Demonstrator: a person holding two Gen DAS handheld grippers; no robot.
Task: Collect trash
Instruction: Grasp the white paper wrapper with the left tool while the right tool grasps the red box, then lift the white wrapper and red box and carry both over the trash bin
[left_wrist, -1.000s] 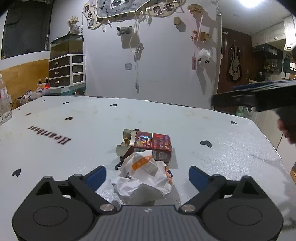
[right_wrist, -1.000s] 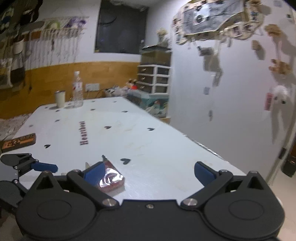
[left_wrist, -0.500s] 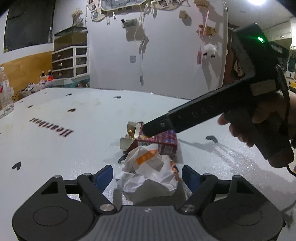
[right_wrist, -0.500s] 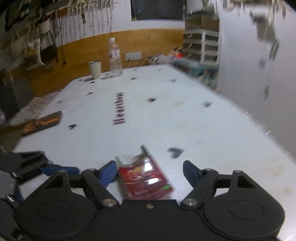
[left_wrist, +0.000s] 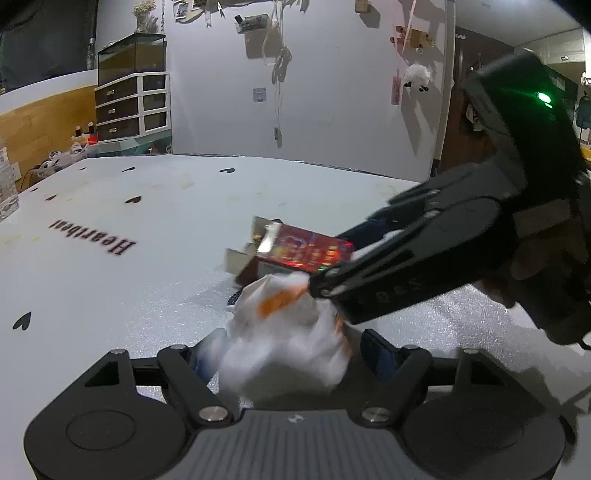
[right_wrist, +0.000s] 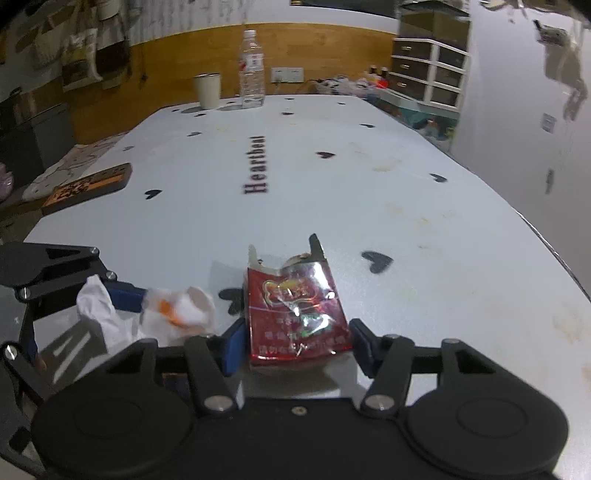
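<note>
A crumpled white paper wad with orange print (left_wrist: 284, 332) sits between the blue pads of my left gripper (left_wrist: 288, 354), which is closed on it. It also shows in the right wrist view (right_wrist: 166, 314). A red shiny cigarette pack with an open torn top (right_wrist: 295, 310) lies on the white table, between the pads of my right gripper (right_wrist: 295, 343), which has closed in on its sides. In the left wrist view the pack (left_wrist: 295, 251) lies just behind the wad, with the right gripper (left_wrist: 369, 236) reaching onto it from the right.
The white table (right_wrist: 332, 192) carries black hearts and a "Heartbeat" print. A water bottle (right_wrist: 252, 70) and a cup (right_wrist: 208, 89) stand at its far end. A dark flat box (right_wrist: 88, 188) lies at the left edge. A drawer unit (left_wrist: 129, 107) stands by the wall.
My right gripper swung in over the red pack and its jaws narrowed onto it. My left gripper's jaws closed in on the paper wad.
</note>
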